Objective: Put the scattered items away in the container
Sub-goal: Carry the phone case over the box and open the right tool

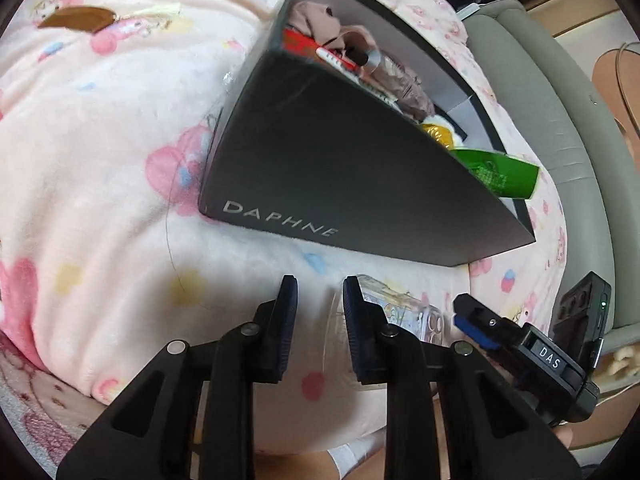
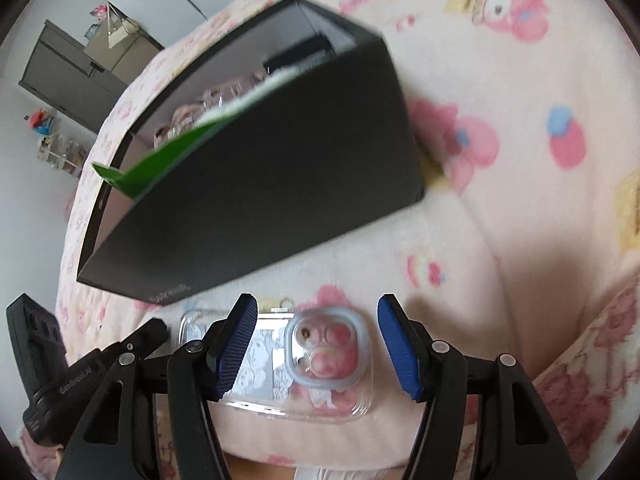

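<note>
A clear phone case (image 2: 320, 364) with a raised camera ring lies flat on the blanket just in front of the black DAPHNE box (image 2: 260, 200). My right gripper (image 2: 318, 300) hangs open over the case, its blue pads either side, not pressing it. In the left wrist view the case (image 1: 400, 306) sits right of my left gripper (image 1: 319, 284), which is open with only blanket between its fingers. The box (image 1: 340, 168) holds a green tube (image 1: 500, 172), a red packet (image 1: 304, 46), pinkish cloth (image 1: 316, 16) and a yellow item (image 1: 438, 134).
A soft pink cartoon-print blanket (image 1: 100, 140) covers the bed. A brown flat object (image 1: 78, 20) lies on it far from the box. A grey padded edge (image 1: 560, 120) borders the bed. A dark cabinet (image 2: 68, 76) stands against the wall.
</note>
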Demonstrator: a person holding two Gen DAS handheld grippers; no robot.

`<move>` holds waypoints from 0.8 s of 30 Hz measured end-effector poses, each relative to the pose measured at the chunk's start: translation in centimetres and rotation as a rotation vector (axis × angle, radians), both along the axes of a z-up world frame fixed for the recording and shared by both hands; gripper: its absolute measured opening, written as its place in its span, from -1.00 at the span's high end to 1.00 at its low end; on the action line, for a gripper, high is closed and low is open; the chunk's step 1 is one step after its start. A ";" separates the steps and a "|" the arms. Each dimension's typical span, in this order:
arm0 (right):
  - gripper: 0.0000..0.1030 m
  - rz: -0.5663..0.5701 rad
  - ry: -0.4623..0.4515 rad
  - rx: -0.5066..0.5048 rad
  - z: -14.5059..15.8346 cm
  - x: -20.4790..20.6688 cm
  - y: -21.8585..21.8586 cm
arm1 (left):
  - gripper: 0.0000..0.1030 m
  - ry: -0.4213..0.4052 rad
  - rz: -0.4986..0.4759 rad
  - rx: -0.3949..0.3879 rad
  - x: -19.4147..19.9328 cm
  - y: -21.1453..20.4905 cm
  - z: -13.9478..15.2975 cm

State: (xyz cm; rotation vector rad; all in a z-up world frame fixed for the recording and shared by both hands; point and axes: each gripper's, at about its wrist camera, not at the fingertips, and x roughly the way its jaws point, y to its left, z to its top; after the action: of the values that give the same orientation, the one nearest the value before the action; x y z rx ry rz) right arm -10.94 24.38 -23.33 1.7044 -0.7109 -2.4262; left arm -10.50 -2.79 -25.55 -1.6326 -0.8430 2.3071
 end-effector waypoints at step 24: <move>-0.22 0.190 -0.054 -0.028 -1.8 -0.5 -2.2 | 0.46 -0.066 -0.016 -0.053 1.1 -2.1 0.2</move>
State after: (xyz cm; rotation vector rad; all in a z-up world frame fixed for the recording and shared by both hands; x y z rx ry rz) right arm -11.39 22.15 -25.13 1.7455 -0.5576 -2.2410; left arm -9.44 -4.89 -25.33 -1.7401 -0.7864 2.2950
